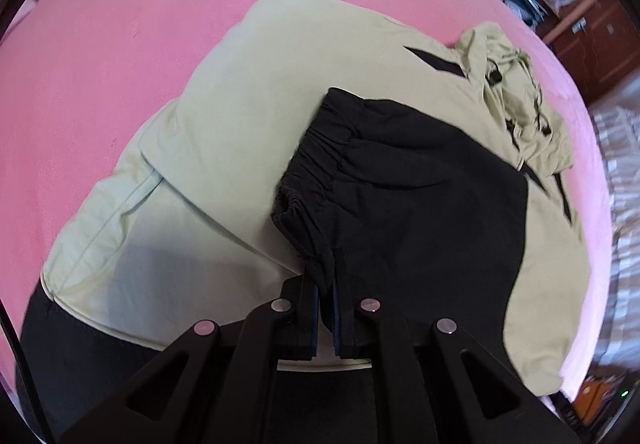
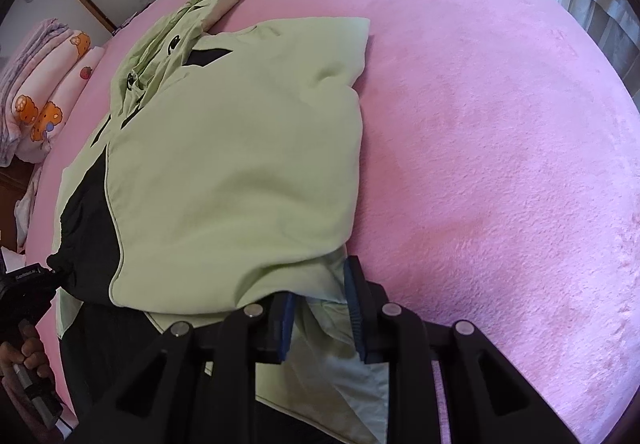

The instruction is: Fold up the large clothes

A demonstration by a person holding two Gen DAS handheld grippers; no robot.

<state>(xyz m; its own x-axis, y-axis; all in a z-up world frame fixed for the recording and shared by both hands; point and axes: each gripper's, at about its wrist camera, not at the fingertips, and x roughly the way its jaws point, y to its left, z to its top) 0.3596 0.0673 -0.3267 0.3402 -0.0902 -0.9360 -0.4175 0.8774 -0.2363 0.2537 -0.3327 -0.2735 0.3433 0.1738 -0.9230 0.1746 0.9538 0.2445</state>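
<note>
At the bottom centre of the left wrist view, the left gripper (image 1: pixel 325 318) is seen clenched on the black elastic cuff (image 1: pixel 316 180) of a sleeve, a thin gathered pinch of fabric being caught between the blue pads. The black sleeve (image 1: pixel 420 196) is laid across the pale green body of the jacket (image 1: pixel 224 132), probably so that it is brought inward for a narrower fold.

At the bottom centre of the right wrist view, the right gripper (image 2: pixel 320 320) is found with its jaws part-way apart around a fold of the jacket's pale green edge (image 2: pixel 320 308). Fabric is seen between the pads, but whether it is actually pressed cannot be told; the cloth looks slack there. In the lower left of that view, a hand (image 2: pixel 24 356) is seen around the handle of the other gripper, beside the black cuff.

Further up, the jacket lies flat on the pink bedspread (image 2: pixel 500 144), with one side already turned over the body. The hood (image 1: pixel 516 84), with its drawcords and toggles, is bunched at the far end, in the upper right of the left wrist view.

The hem nearest the cameras is hidden beneath the gripper bodies, and the jacket's lower black panel is cut off at the frame edge. Folded bedding with a cartoon print (image 2: pixel 48 96) is seen at the upper left of the right wrist view, beyond the bed.
</note>
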